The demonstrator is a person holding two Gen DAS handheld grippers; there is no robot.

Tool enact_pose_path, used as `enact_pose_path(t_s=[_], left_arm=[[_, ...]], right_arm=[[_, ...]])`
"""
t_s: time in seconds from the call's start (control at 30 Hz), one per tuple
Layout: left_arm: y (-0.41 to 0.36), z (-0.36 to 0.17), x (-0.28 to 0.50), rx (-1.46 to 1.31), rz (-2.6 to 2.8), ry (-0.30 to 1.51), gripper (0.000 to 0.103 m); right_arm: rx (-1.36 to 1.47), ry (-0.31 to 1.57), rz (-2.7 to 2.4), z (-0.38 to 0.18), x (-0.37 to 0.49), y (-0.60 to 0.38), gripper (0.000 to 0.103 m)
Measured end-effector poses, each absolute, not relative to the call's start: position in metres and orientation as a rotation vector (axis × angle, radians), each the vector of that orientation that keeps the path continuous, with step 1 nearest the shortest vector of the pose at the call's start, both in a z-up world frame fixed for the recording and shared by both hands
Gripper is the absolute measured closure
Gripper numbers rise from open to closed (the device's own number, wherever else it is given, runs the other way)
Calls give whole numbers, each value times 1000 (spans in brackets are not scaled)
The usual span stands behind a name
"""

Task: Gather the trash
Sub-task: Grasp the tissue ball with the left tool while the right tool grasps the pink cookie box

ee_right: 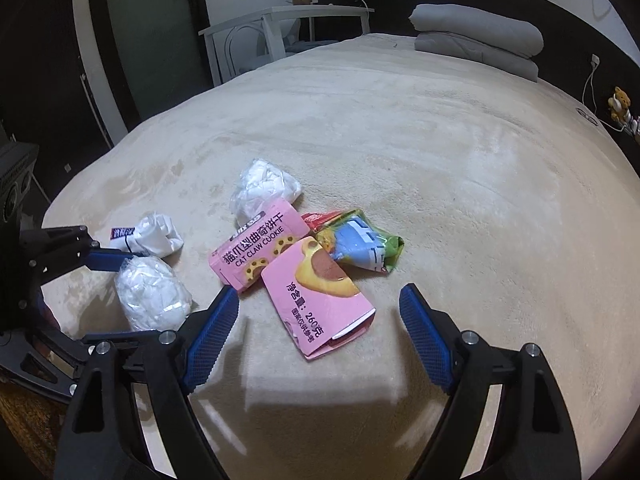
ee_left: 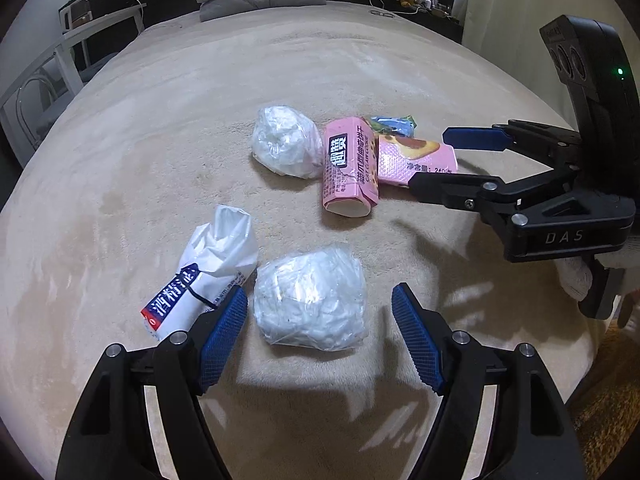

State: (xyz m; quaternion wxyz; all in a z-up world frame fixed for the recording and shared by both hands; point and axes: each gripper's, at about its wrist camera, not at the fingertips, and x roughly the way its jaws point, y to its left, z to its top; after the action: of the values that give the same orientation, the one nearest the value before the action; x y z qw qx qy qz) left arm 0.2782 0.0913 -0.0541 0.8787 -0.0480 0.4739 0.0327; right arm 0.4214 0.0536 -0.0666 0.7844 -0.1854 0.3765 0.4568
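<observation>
Near the bed's (ee_left: 160, 120) front edge, both the left gripper (ee_left: 318, 330) and right gripper (ee_right: 318, 312) gape empty, one astride a plastic-wrapped wad (ee_left: 310, 298), the other before a pink cookie box (ee_right: 320, 300), with wrappers (ee_right: 360, 246) and seemingly another wad (ee_left: 286, 140) beyond, so nothing looks collected yet.

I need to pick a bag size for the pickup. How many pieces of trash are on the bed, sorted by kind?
Clear plastic bundles of white stuff: 2, near and far
Pink cookie boxes: 2, upper and lower
White printed bag: 1
Green and blue wrapper: 1
Red scrap, mostly hidden behind the wrapper: 1
Total: 7
</observation>
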Motion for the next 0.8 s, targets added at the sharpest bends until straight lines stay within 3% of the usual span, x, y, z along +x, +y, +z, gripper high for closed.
enact_pose_path(t_s=[0.1,0.13,0.17,0.2,0.33,0.8], left_arm=[[88,-58,282,-69,64,997,30],[87,-59,282,-59,63,1000,32],[85,-60,284,-46,63,1004,42],[84,-61,285,-29,65,1008,45],[79,-62,289,0,64,1005,51],[79,-51,269,-29,62,956,53]], right_arm=[[-453,791,982,-73,422,60,22],[-468,783,987,-74,421,61,26],[-491,771,987,-76,419,63,33],[-515,762,985,-77,418,65,36],[-582,745,983,-83,411,70,49],[-503,727,976,-63,400,50,54]])
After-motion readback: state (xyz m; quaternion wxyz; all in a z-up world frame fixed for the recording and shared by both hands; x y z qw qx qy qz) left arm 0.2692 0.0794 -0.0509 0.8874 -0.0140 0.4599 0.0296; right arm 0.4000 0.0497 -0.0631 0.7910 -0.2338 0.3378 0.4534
